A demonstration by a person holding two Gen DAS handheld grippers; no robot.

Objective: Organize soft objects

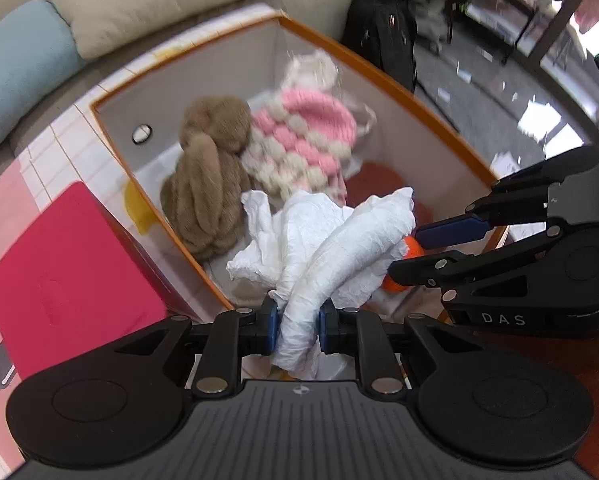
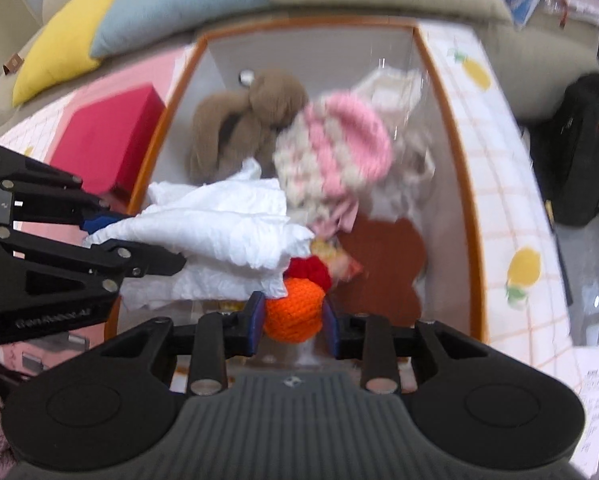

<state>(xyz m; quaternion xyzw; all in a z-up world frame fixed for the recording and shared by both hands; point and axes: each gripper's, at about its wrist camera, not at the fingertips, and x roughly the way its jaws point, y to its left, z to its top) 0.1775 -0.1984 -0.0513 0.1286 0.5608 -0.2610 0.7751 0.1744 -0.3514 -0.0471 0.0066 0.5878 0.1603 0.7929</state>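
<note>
Since both loads already hang right over the mouth of the orange-rimmed box (image 1: 383, 76), the only relation that matters now is straight down: the white crumpled cloth (image 1: 323, 240) sits pinched in the left tongs (image 1: 298, 330), and its long axis runs from the pads up toward 1 o'clock in the left wrist view, fanning out over the near end of the box. The right tongs (image 2: 293, 322) are clamped on an orange crocheted ball (image 2: 295, 312), which has a red knitted bit touching its top; whether that red bit is part of the same toy I can't tell.

Looking from the right wrist, the cloth lies at about 10 o'clock from the ball, just beside it and overlapping it a little, so the two tongs are close neighbours. I'd guess they could bump if either swings sideways.

Inside the box, the brown plush bunny (image 1: 209, 184) fills the 11 o'clock side, the pink and cream knitted hat (image 1: 303, 140) sits at 12, touching the bunny, and a rust-coloured flat piece (image 2: 383, 264) lies on the floor at about 1 o'clock in the right view. The open room looks to be the near end, below both tongs.

Outside, a red box (image 1: 71, 276) stands just beside the left wall on the worktop (image 2: 511, 200), and cushions (image 1: 155, 0) line the far side.
</note>
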